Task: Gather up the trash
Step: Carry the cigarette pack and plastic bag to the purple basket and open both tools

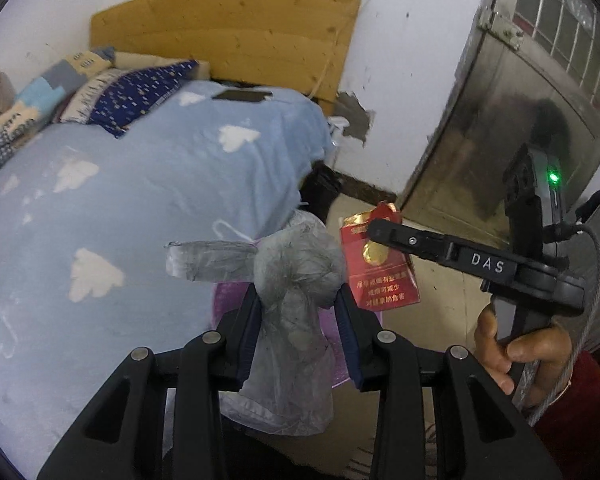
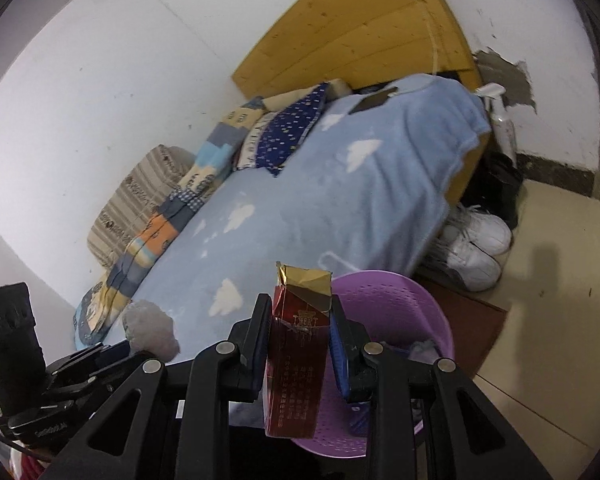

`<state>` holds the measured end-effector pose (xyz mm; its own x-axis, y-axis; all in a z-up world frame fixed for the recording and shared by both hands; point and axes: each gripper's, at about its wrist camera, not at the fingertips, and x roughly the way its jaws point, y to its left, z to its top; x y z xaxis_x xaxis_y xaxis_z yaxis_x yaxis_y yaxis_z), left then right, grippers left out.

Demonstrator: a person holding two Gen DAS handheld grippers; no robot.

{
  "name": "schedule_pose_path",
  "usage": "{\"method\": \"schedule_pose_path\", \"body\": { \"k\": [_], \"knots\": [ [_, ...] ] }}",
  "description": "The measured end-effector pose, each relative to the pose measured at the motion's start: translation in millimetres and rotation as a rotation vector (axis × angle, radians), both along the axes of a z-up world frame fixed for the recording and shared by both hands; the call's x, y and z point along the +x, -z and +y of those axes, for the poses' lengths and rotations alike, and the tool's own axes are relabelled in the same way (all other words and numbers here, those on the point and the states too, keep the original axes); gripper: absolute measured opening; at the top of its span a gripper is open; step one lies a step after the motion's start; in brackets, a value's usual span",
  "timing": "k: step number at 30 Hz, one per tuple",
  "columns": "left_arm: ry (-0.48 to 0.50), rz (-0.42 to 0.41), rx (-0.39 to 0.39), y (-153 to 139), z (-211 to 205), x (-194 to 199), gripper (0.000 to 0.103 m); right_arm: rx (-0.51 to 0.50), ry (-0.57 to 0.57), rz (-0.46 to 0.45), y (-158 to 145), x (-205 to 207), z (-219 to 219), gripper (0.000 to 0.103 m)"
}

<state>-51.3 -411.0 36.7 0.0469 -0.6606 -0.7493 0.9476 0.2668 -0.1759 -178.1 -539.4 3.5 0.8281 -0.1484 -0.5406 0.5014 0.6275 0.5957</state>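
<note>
In the left wrist view my left gripper [image 1: 298,296] is shut on a crumpled grey plastic bag [image 1: 296,268], which hangs down between the blue pads. To its right, my right gripper [image 1: 384,232] pinches a red cigarette pack [image 1: 380,280]. The right wrist view shows that gripper [image 2: 300,308] shut on the upright red pack [image 2: 296,360], its torn gold foil top sticking out. A purple perforated basket [image 2: 400,304] sits just below and to the right of the pack, with a few scraps inside. The same basket [image 1: 228,300] peeks out under the bag. My left gripper [image 2: 112,352] with the grey bag [image 2: 150,328] shows at lower left.
A bed with a blue cloud blanket [image 1: 120,200] fills the left, with a dark phone [image 1: 242,96] near the wooden headboard [image 1: 228,36]. White sneakers [image 2: 476,248] and a spray bottle [image 2: 502,120] stand by the bed's corner. A metal door [image 1: 500,120] is at the right.
</note>
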Motion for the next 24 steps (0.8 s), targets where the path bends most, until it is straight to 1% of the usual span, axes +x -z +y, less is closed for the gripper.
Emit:
{"method": "schedule_pose_path", "body": {
  "k": [4, 5, 6, 7, 8, 10, 12, 13, 14, 17, 19, 22, 24],
  "knots": [
    [0.003, 0.029, 0.031, 10.3, -22.6, 0.6, 0.036, 0.019, 0.01, 0.019, 10.4, 0.3, -9.9, 0.029],
    [-0.002, 0.036, 0.038, 12.4, -26.4, 1.7, 0.04, 0.022, 0.015, 0.025, 13.5, 1.0, -12.9, 0.029],
    [-0.01, 0.039, 0.046, 14.0, -27.7, 4.2, 0.046, 0.021, 0.018, 0.027, 14.7, 1.5, -13.7, 0.029],
    [-0.025, 0.043, 0.052, 15.3, -29.5, 6.7, 0.05, 0.015, 0.019, 0.036, 16.4, 2.9, -15.8, 0.029],
    [-0.034, 0.053, 0.048, 14.9, -28.6, 9.8, 0.053, 0.016, 0.023, 0.043, 18.5, 3.3, -18.7, 0.029],
    [-0.038, 0.078, 0.038, 14.2, -26.3, 12.9, 0.054, 0.025, 0.03, 0.044, 20.6, 3.8, -22.1, 0.031],
    [-0.044, 0.076, 0.025, 11.1, -20.3, 15.7, 0.059, 0.026, 0.04, 0.05, 21.2, 3.8, -23.9, 0.038],
    [-0.051, 0.065, 0.019, 8.8, -15.8, 16.7, 0.06, 0.022, 0.043, 0.05, 21.1, 4.6, -23.9, 0.042],
    [-0.057, 0.055, 0.013, 6.3, -12.4, 18.2, 0.06, 0.018, 0.046, 0.05, 19.9, 4.4, -23.8, 0.043],
    [-0.085, 0.023, -0.002, 0.0, 6.5, 25.0, 0.061, 0.007, 0.048, 0.048, 14.8, 5.8, -21.7, 0.044],
    [-0.112, 0.015, -0.014, -3.7, 23.2, 33.2, 0.062, -0.011, 0.04, 0.04, 9.6, 9.8, -17.7, 0.044],
    [-0.161, 0.001, -0.023, -11.3, 50.9, 49.2, 0.062, -0.039, 0.001, 0.033, 0.1, 23.2, -5.0, 0.044],
    [-0.211, -0.017, -0.034, -19.2, 73.6, 63.4, 0.062, -0.042, -0.03, 0.023, -4.9, 33.4, 2.7, 0.044]
  ]
}}
